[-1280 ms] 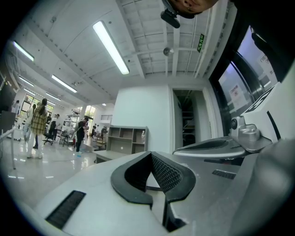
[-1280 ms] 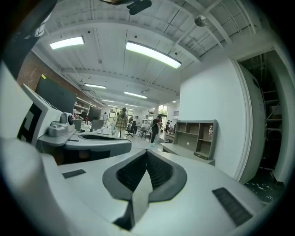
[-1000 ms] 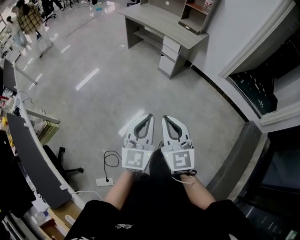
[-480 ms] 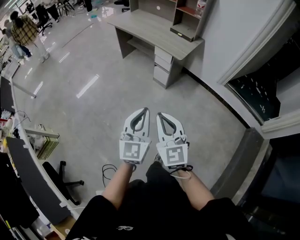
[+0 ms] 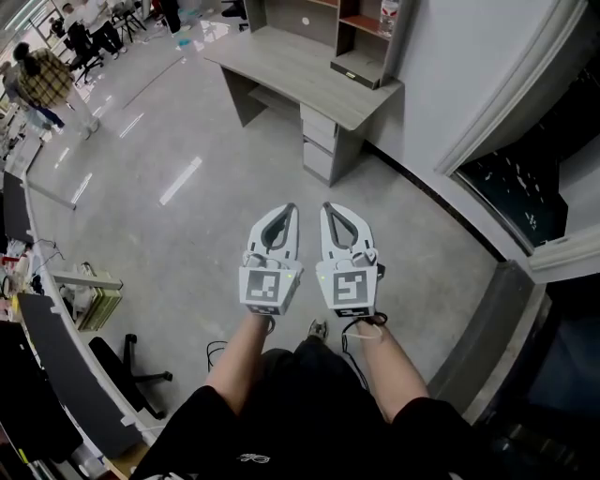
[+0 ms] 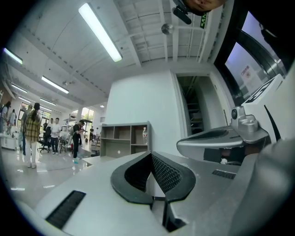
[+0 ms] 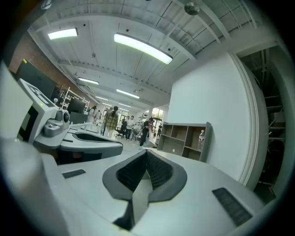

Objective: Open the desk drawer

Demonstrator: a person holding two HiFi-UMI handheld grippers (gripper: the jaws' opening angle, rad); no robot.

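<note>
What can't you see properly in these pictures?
- Drawer handles: in the head view the desk drawers are too far away and too small.
- Drawers, gripper views: hidden behind the bodies of the left gripper and the right gripper.
- Shelf unit: its top is cut off by the head view's upper edge.
- Bottle label: too small in every view.

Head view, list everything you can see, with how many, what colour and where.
desk: one, grey wood, top centre by the wall
drawers: three, pale grey, shut, under the desk's right end
shelf unit: one, grey, on the desk
bottle: one, clear, in the shelf unit
office chair: one, black, lower left
person in a plaid shirt: one, far left
left gripper: one, white, shut, empty, centre
right gripper: one, white, shut, empty, beside it
</note>
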